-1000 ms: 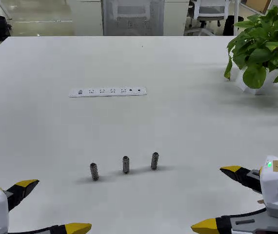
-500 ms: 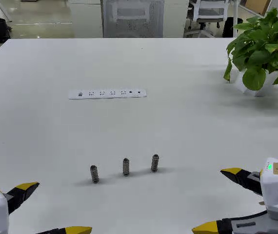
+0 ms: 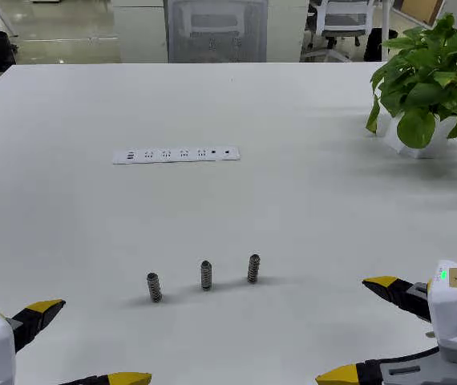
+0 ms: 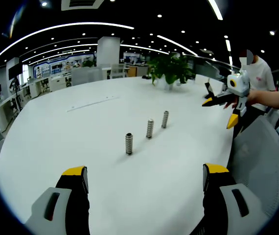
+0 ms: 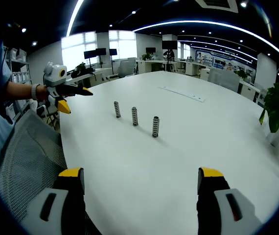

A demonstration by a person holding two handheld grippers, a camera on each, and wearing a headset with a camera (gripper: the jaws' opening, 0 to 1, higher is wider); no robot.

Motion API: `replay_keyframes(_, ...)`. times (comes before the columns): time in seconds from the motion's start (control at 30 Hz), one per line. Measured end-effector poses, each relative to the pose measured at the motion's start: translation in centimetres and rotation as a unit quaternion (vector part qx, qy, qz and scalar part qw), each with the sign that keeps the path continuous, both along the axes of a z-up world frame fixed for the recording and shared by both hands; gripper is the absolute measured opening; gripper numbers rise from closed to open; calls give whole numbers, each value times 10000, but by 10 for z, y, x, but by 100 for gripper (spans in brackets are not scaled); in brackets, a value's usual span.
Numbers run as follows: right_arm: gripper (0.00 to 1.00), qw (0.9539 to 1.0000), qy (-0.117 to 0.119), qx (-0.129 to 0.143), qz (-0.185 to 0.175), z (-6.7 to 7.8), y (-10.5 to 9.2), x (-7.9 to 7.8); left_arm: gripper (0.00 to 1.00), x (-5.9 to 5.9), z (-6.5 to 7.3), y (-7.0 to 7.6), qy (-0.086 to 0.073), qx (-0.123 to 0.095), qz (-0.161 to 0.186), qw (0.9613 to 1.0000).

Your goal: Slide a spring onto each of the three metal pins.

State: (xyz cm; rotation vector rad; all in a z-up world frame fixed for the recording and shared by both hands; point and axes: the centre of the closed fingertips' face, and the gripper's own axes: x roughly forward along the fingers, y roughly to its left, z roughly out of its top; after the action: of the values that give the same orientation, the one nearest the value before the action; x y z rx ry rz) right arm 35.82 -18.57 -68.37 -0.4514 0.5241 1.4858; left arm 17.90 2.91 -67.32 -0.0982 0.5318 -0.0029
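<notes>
Standing lower centre, three springs on surface | likely light, bouncy, slick: pinch mid-coil | left hand-held gripper, right hand-held gripper spread, empty

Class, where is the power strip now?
Head view: the power strip lies on the table beyond the three springs, well left of the potted plant.

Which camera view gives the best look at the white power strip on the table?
The head view. The power strip is seen from above there, with its sockets distinct. Both gripper views show it as a thin, pale, distant bar beyond the springs, with its sockets hard to make out.
</notes>
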Motion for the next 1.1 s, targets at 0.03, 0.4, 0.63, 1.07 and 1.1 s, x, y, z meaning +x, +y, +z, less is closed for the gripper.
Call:
replay_keyframes(0.03, 98, 10000, 9, 11, 16, 1, 0, -1, 99, 0, 0, -1, -1, -7, -2, 10000)
replay_keyframes(0.4, 97, 10000, 29, 40, 61, -2, 2, -3, 99, 0, 1, -2, -15, 4, 77, 10000)
replay_keyframes(0.63, 97, 10000, 22, 47, 83, -5, 5, -3, 100, -2, 1, -3, -47, -19, 123, 9999)
replay_keyframes(1.07, 97, 9999, -7, 85, 73, -2, 5, -10, 100, -5, 2, -7, -109, -26, 129, 9999)
replay_keyframes(1.1, 97, 9999, -6, 92, 63, -3, 4, -10, 100, -5, 3, -9, -119, -27, 117, 9999)
